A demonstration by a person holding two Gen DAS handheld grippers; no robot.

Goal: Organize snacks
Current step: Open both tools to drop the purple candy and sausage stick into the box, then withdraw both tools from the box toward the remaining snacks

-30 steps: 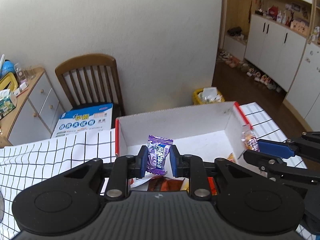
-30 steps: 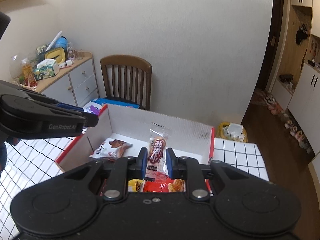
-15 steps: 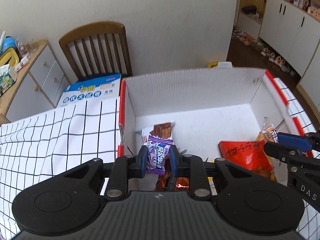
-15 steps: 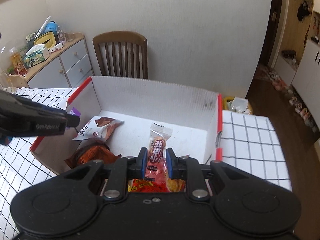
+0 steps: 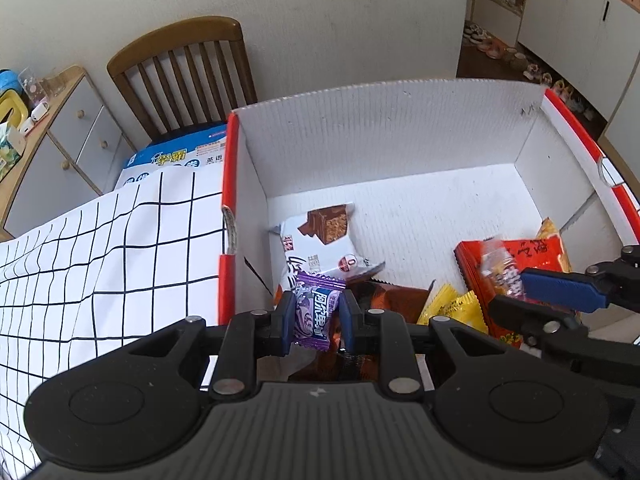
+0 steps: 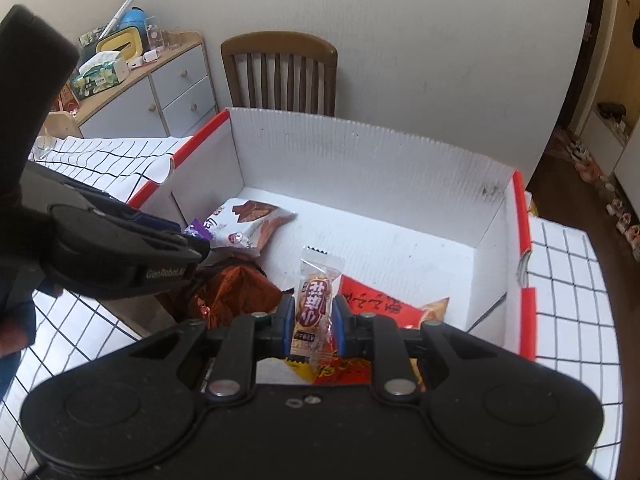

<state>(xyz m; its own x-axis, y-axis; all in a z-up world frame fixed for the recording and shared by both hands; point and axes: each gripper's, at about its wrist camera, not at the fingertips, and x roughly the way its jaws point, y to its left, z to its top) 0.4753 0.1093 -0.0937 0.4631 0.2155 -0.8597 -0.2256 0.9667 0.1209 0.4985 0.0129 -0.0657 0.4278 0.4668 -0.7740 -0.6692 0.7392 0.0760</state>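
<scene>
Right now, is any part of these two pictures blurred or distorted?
Left wrist view: the sausage snack in the right claw is motion-blurred; the purple candy is sharp. Right wrist view: mostly sharp; fisheye bends the box walls in both.

Both views are lit by soft, even daylight with no hard shadows; the source itself cannot be seen. The white box [image 5: 384, 132] is bright inside, its far wall close to washed out in the right wrist view, and only faint shade sits along its inner corners. The fisheye lens bends straight lines hard near the edges: the checked tablecloth [image 5: 100, 260] bows and the cabinet [image 5: 568, 20] leans. Corners fall to black vignette. The sausage snack [image 5: 500, 268] is smeared by motion blur in the left wrist view, while the purple candy [image 5: 316, 308] stays sharp. The black casing in the foreground shows a dull sheen.
</scene>
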